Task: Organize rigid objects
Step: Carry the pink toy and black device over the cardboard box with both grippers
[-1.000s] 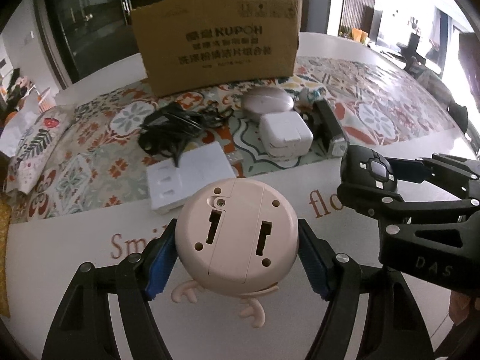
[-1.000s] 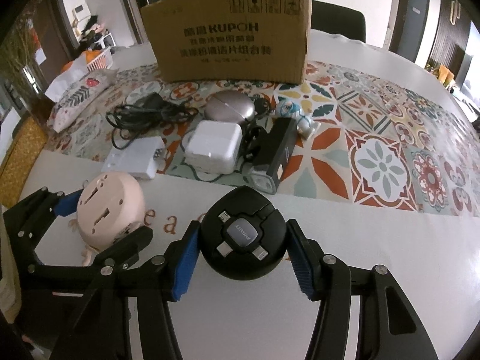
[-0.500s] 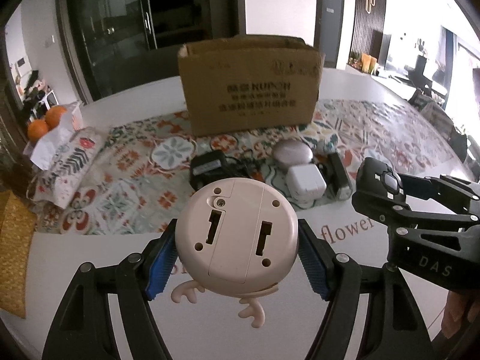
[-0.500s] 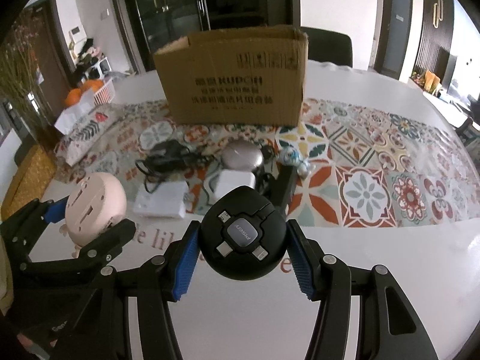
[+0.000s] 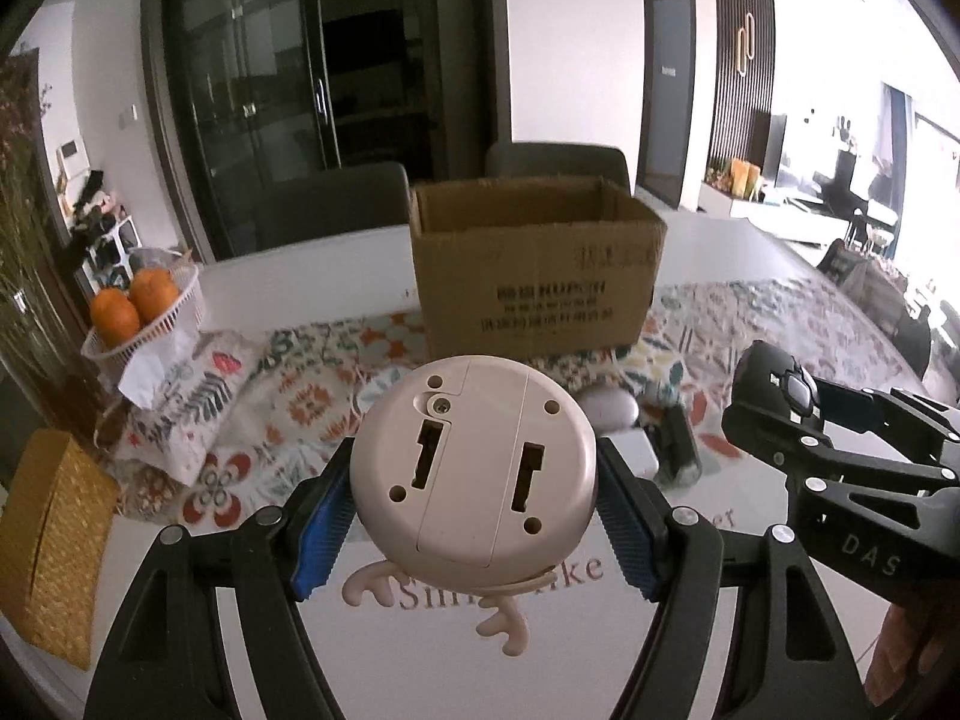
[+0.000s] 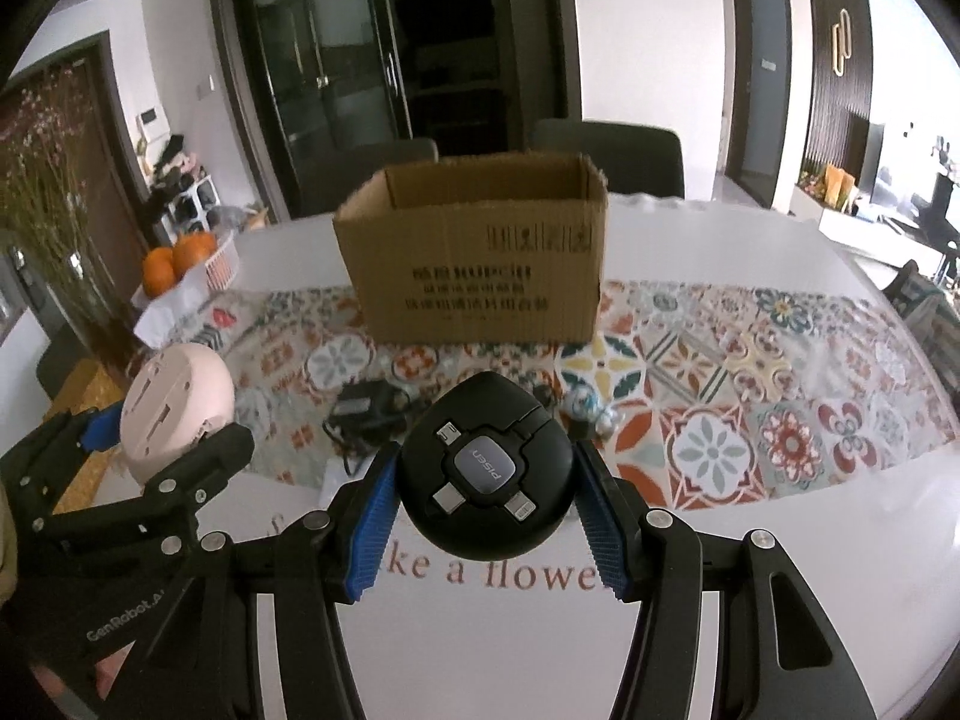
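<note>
Two tongs up off the tabletop (image 6: 750,540), both loaded. Left tongs (image 5: 474,501): blue pads clamped on either side of a round pink gadget (image 5: 474,468), flat underside facing the camera, small antler-like feet hanging below. Right tongs (image 6: 485,510): pads tight on a round black cable hub (image 6: 486,474) with connector tips around a grey centre button. Each holds at a partial opening set by its object. On the patterned mat (image 6: 720,396) beyond: black adapter with tangled cord (image 6: 366,405), grey oval case (image 5: 606,408), white charger block partly hidden, a dark rectangular device (image 5: 678,450). Behind them, mid-tabletop, an open cardboard box (image 6: 480,264), upright. Far left edge: white basket of oranges (image 5: 144,312).
</note>
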Demonstrator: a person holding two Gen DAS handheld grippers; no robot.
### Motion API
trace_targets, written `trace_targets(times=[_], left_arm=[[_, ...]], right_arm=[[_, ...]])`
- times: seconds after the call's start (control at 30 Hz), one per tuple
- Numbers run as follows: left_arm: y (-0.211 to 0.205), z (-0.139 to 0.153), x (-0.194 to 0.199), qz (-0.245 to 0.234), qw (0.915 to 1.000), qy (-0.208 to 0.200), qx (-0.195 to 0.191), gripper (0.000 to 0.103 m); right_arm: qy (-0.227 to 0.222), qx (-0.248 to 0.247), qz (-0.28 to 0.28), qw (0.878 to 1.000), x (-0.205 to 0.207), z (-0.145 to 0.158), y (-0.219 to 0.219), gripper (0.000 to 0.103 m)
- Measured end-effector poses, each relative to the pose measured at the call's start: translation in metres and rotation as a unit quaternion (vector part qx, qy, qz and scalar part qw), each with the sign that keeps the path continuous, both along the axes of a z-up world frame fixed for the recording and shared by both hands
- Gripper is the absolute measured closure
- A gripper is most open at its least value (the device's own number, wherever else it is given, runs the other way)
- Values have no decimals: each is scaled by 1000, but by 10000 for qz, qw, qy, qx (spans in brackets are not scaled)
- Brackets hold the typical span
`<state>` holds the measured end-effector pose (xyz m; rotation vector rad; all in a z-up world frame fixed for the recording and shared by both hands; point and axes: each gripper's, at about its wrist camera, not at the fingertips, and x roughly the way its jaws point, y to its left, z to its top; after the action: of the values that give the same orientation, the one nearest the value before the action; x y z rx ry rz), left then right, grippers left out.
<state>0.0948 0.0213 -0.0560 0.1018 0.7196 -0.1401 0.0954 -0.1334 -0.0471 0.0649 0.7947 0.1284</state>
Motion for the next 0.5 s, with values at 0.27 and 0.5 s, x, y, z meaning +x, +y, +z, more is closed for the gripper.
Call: trace_targets(times=[0.27, 0.5], left_arm=[[3, 21, 10, -33, 9997, -173, -179, 29], [3, 32, 27, 2, 9995, -261, -184, 29]], right_arm=[[-348, -84, -74, 9993, 6, 27, 4, 46], [-451, -37, -111, 9989, 22, 40, 3, 46]])
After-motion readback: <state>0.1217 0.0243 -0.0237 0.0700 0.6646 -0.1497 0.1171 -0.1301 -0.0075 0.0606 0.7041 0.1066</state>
